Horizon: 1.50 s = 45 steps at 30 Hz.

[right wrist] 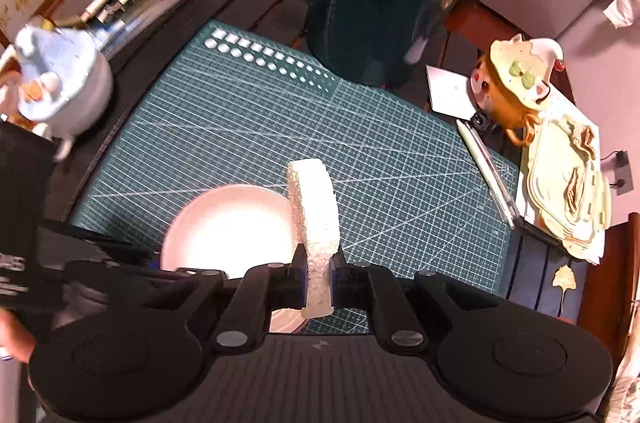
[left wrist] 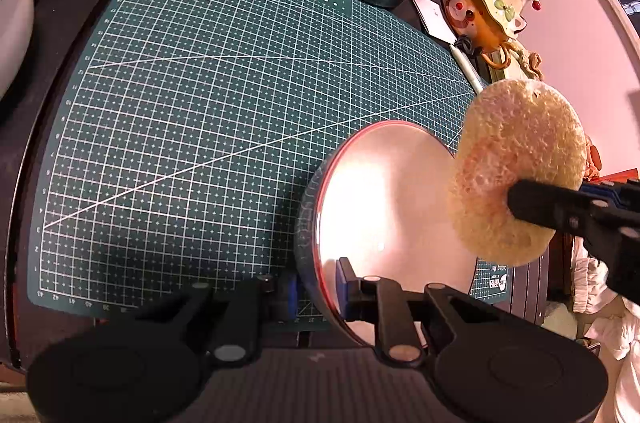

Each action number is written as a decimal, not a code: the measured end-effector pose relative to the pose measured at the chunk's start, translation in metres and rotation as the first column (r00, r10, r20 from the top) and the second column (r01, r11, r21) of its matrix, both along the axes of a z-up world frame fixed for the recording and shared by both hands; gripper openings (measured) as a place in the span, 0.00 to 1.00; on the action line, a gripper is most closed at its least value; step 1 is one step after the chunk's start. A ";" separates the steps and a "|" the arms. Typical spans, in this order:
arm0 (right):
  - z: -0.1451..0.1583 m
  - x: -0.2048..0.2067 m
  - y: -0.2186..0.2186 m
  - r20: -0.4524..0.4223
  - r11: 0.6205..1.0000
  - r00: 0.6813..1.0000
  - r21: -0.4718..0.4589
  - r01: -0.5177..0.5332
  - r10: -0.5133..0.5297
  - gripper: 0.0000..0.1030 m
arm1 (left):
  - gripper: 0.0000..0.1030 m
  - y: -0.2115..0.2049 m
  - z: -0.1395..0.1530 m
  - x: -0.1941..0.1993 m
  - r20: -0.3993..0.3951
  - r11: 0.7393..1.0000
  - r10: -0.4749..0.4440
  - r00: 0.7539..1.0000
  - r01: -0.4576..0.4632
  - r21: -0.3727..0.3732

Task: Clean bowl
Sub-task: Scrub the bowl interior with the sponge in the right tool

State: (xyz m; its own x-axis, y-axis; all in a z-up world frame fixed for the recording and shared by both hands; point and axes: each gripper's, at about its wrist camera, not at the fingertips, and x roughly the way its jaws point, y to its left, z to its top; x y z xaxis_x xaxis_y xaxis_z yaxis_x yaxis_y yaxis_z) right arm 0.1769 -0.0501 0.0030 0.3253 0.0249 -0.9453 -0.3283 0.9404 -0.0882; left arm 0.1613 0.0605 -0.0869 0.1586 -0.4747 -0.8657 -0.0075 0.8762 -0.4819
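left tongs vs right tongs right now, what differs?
Left tongs clamp the rim of the bowl, one pad inside, one outside. Right tongs pinch the sponge, a soft thing squeezed thin between the pads. The left tongs hold the bowl over the green mat; the right tongs hold the sponge beside the bowl's rim. Shared: both are shut on something and point downward.

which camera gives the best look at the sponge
The left wrist view: the round, porous yellow sponge shows its broad face there, beside the pale bowl. The right wrist view shows only its thin edge.
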 end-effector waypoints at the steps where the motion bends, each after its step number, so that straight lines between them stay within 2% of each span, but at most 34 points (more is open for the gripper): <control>1: 0.000 0.001 -0.002 -0.016 0.999 1.000 0.036 0.006 -0.006 0.09 | 0.17 0.000 0.000 0.000 0.000 1.000 0.001 1.000 -0.001 -0.002; 3: -0.004 0.002 -0.004 -0.045 0.996 0.999 0.082 0.028 -0.025 0.09 | 0.17 0.001 -0.001 0.000 -0.001 1.000 0.002 1.000 -0.002 -0.007; 9: -0.047 0.008 -0.009 -0.141 0.982 0.986 0.156 0.107 -0.085 0.09 | 0.17 0.003 -0.003 0.002 -0.007 1.000 0.006 1.000 -0.006 -0.023; 11: -0.057 0.007 -0.009 -0.151 0.982 0.984 0.149 0.117 -0.095 0.09 | 0.17 0.003 -0.003 0.002 -0.007 1.000 0.006 1.000 -0.006 -0.027; 18: -0.046 0.003 -0.005 -0.090 0.996 0.993 0.042 0.084 -0.080 0.09 | 0.17 0.008 -0.007 0.003 -0.004 1.000 0.001 1.000 -0.001 -0.029; 23: -0.022 0.000 0.001 -0.045 0.999 0.998 -0.007 0.044 -0.044 0.09 | 0.17 0.013 -0.009 0.002 -0.004 1.000 0.002 1.000 -0.002 -0.028; 27: -0.005 0.001 -0.003 -0.016 0.999 0.999 0.010 0.039 -0.039 0.09 | 0.17 0.016 -0.011 0.001 -0.006 1.000 0.004 1.000 -0.004 -0.027; 29: 0.001 0.002 -0.006 -0.029 0.996 0.999 0.080 0.047 -0.045 0.09 | 0.17 0.018 -0.011 0.000 -0.006 1.000 0.005 1.000 -0.005 -0.027; 32: -0.010 0.005 -0.004 -0.070 0.990 0.996 0.123 0.071 -0.063 0.09 | 0.17 0.021 -0.013 -0.001 -0.004 1.000 0.006 1.000 -0.006 -0.028; 39: -0.045 0.010 -0.005 -0.127 0.981 0.986 0.143 0.130 -0.112 0.09 | 0.17 0.026 -0.017 -0.003 -0.003 0.999 0.006 1.000 -0.007 -0.031; 41: -0.052 0.009 -0.006 -0.136 0.984 0.984 0.120 0.133 -0.117 0.09 | 0.17 0.029 -0.018 -0.004 -0.004 0.999 0.008 1.000 -0.008 -0.032; 45: -0.048 0.009 -0.006 -0.112 0.990 0.987 0.065 0.124 -0.116 0.09 | 0.17 0.030 -0.015 -0.007 -0.003 0.999 0.010 1.000 -0.010 -0.032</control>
